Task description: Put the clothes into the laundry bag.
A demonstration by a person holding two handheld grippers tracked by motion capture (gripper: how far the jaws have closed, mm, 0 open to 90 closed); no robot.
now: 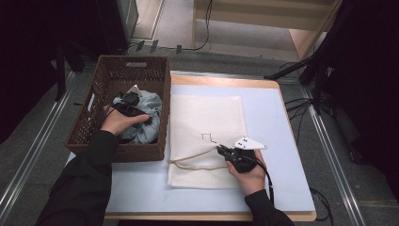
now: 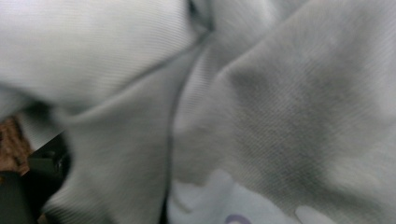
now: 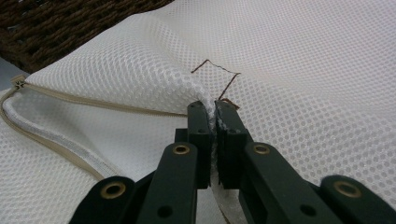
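Note:
A white mesh laundry bag (image 1: 207,117) lies flat on the table's pale blue top (image 1: 277,155). Its beige zipper (image 3: 93,108) gapes near the front. My right gripper (image 1: 221,149) is shut on the bag's upper layer (image 3: 299,93) at the opening and lifts it a little. In the right gripper view the jaws (image 3: 214,109) pinch a fold of mesh beside a small brown stitched mark (image 3: 219,74). A light grey-blue garment (image 1: 151,107) lies crumpled in a brown wicker basket (image 1: 136,62) at the left. My left gripper (image 1: 129,107) is down on it; cloth (image 2: 261,116) covers its jaws.
The basket stands on the table's left side, touching the bag's left edge. Bare blue table lies to the right of the bag and along the front. Dark stands and cables (image 1: 310,70) sit off the table's far right corner.

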